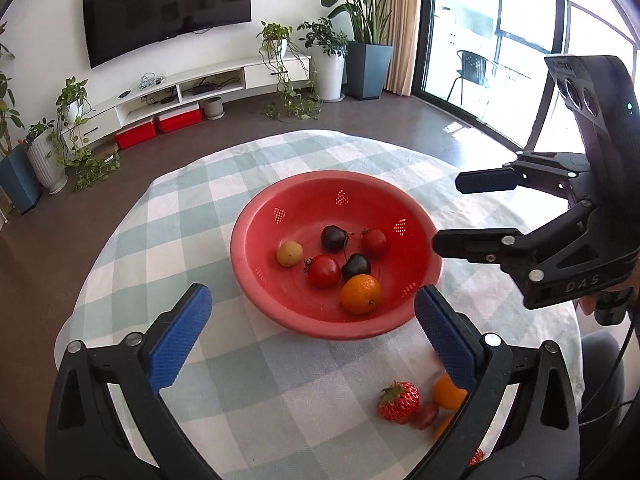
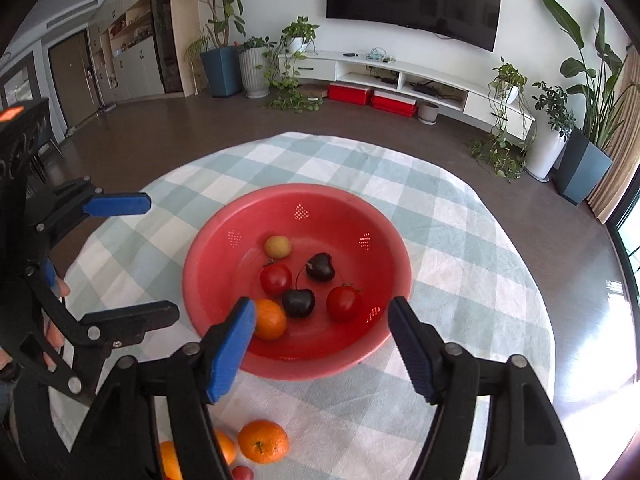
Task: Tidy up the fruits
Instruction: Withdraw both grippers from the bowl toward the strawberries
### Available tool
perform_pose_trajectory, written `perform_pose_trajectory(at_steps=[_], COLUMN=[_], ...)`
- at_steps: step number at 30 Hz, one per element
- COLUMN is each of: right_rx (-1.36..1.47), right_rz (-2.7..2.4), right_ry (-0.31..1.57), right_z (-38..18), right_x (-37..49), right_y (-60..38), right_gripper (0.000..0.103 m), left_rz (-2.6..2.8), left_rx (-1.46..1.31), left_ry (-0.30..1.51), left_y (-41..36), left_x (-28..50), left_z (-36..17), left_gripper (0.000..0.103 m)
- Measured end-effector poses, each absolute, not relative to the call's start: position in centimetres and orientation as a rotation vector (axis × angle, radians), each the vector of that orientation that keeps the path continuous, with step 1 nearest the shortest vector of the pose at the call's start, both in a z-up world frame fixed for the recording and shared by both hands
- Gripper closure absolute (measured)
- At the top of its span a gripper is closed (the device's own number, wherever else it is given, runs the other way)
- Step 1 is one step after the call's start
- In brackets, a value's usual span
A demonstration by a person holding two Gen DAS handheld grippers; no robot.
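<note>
A red perforated bowl (image 1: 312, 208) sits mid-table on the checked cloth. It holds an orange (image 1: 360, 294), two tomatoes (image 1: 323, 271), two dark cherries (image 1: 333, 237) and a yellowish fruit (image 1: 289, 253). My left gripper (image 1: 312, 294) hovers over the bowl's near rim, open, with nothing between its blue pads. To the right of the bowl is my right gripper (image 1: 446, 213), also open and empty. In the right wrist view the right gripper (image 2: 320, 307) frames the bowl (image 2: 240, 264), and the left gripper (image 2: 162, 259) stands at the left. A strawberry (image 1: 399, 402) and an orange (image 2: 263, 441) lie loose on the near cloth.
More loose fruit lies by the near table edge, partly hidden behind my fingers: another orange (image 1: 448, 392) and a small reddish fruit (image 1: 425, 416). The round table (image 2: 460, 240) ends in dark floor all around. Potted plants and a TV cabinet stand far behind.
</note>
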State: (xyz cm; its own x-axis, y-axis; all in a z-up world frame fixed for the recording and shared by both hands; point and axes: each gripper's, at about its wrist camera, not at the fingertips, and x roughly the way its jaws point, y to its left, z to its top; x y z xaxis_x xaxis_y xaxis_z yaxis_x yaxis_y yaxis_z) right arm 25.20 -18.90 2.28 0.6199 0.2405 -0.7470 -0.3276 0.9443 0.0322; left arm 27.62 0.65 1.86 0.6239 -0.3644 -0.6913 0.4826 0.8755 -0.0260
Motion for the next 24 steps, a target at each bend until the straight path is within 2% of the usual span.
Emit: perform_pose_trajectory(at_steps=[3, 17, 24], right_rx=[-0.032, 0.108, 0.178], right_rz=[0.333, 0.277, 0.261], right_ry=[0.823, 0.847, 0.891], right_z=[2.7, -2.3, -4.8], right_x=[22.5, 10.6, 8.2], right_y=[-20.3, -21.8, -22.0], right_gripper=[0.017, 0.016, 0.017], left_rz=[-0.485, -0.568, -0.55], left_rx=[0.129, 0.248, 0.225], left_ry=[0.726, 0.791, 0.879], left_y=[1.8, -0.7, -2.5], left_x=[24.8, 10.3, 9.8], left_z=[2.4, -2.5, -5.9], left_gripper=[0.0, 0.0, 0.001])
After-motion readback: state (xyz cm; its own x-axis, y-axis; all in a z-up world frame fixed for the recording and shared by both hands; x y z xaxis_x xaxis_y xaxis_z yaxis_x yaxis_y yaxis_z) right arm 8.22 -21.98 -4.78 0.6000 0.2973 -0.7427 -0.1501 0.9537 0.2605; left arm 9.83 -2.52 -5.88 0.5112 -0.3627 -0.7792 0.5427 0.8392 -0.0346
